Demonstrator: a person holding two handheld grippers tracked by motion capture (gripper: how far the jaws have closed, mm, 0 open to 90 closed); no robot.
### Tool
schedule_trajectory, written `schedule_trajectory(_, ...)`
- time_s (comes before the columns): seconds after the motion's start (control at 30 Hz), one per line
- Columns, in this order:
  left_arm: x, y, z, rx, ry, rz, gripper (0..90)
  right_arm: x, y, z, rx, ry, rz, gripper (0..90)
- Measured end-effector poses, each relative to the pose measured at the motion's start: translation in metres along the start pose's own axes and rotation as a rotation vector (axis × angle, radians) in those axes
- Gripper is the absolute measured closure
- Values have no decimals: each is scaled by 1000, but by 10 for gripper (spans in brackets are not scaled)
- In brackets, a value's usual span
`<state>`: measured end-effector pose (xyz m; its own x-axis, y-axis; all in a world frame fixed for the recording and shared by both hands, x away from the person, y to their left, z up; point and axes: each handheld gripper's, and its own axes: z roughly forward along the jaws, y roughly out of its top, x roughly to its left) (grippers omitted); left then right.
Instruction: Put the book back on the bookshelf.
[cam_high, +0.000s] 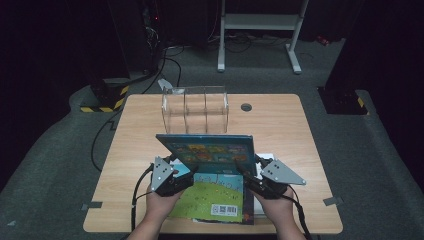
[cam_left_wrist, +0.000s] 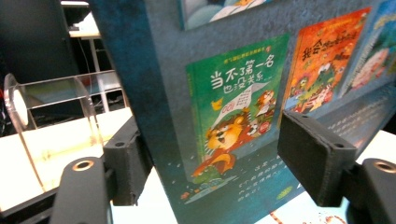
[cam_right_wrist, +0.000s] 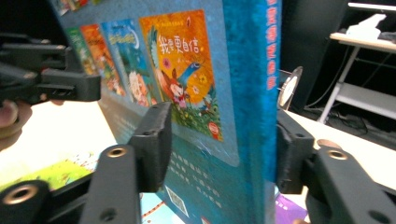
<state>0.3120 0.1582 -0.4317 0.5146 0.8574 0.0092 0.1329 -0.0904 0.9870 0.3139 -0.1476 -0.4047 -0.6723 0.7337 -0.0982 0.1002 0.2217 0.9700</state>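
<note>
A: Where's the blue book?
B: Upright at table centre, six o'clock of the clear rack.
A: Claws?
B: Left claw released around it; right claw clenched on its spine.

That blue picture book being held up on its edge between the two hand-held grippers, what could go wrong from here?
1. In the left gripper view the left hand-held gripper has one pad clear of the blue picture book, so the book might tip or slide.
2. The right hand-held gripper clamps near the spine alone; the book may twist in its pads.
3. If it drops, it would likely land on the green picture book lying beneath, or knock the clear acrylic rack behind.
</note>
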Motion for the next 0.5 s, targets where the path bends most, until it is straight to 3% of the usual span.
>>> schedule_trajectory(0.33, 8, 0, 0, 11, 6, -21, 270, 0, -1, -3, 2, 66, -53, 639)
schedule_trajectory(0.5, 20, -1, -3, -6, 47, -62, 309, 5, -1, -6, -9, 100, -75, 779)
